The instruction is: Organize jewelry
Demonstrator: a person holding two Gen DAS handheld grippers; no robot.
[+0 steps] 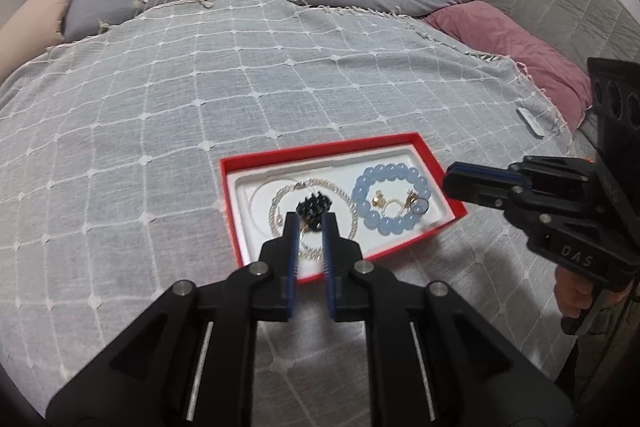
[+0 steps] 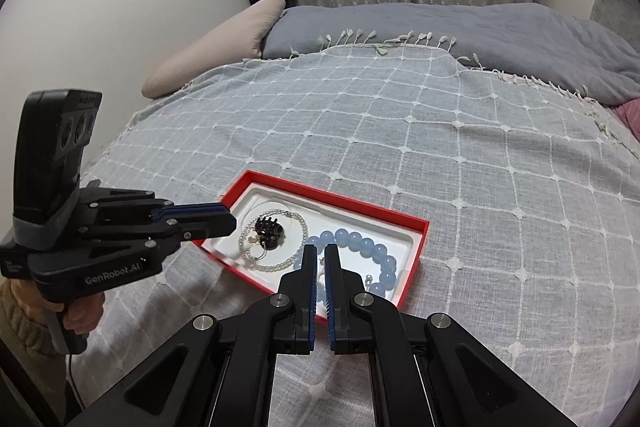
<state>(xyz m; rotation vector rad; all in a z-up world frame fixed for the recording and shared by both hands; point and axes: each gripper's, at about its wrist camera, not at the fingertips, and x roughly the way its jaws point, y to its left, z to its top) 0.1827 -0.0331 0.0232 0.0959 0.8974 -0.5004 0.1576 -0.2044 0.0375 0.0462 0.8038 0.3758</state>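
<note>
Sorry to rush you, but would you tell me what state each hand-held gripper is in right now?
Left hand-held gripper: slightly open, holding nothing, poised over the black hair clip in the red box.
Right hand-held gripper: closed, holding nothing.

"DAS" stands in raised letters on the black body of the right gripper (image 1: 450, 181), behind its jaws. "GenRobot.AI" is printed in white along the side of the left gripper (image 2: 228, 219), below and behind its jaws. A small label above that is too blurred to read.
</note>
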